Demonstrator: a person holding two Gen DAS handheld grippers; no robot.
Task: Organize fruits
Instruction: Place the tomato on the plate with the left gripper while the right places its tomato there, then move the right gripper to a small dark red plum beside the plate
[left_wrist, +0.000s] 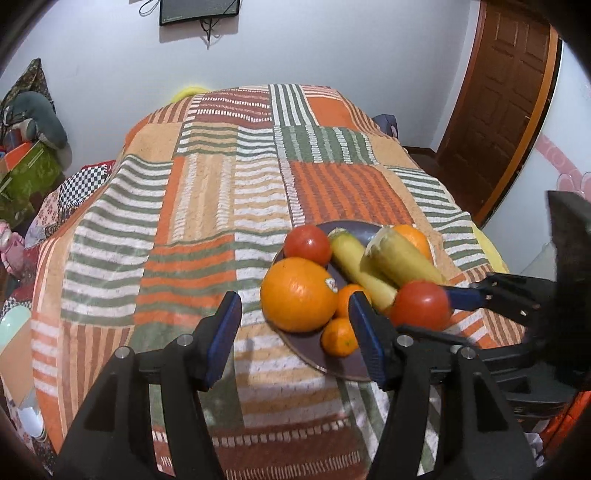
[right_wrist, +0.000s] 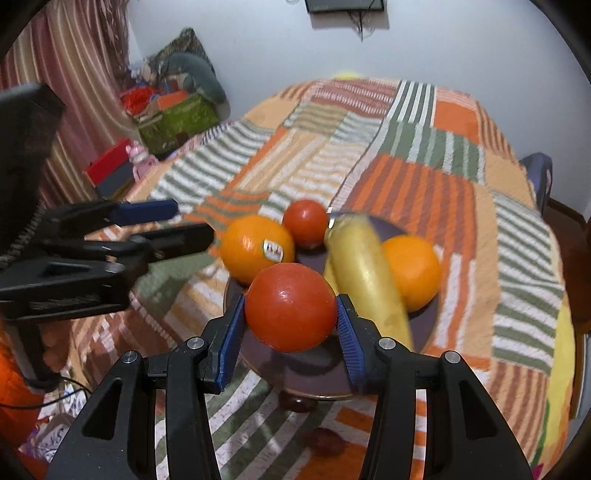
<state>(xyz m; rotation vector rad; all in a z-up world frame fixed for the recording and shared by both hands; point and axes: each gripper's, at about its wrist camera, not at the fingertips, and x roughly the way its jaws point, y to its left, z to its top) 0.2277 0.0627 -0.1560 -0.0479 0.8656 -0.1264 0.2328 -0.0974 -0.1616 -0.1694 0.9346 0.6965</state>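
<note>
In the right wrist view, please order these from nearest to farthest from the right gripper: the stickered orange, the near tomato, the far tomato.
1. Near tomato, between the jaws of the right gripper.
2. Stickered orange, behind it, to the left.
3. Far tomato, at the plate's back.

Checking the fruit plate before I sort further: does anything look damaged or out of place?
Two small dark red fruits lie on the striped blanket off the plate, by its near rim. Both bananas have torn, open tips.

tomatoes (left_wrist: 308, 243): 2 | oranges (left_wrist: 297, 293): 2 | corn (left_wrist: 360, 264): 2 | mandarins (left_wrist: 339, 336): maybe 2
</note>
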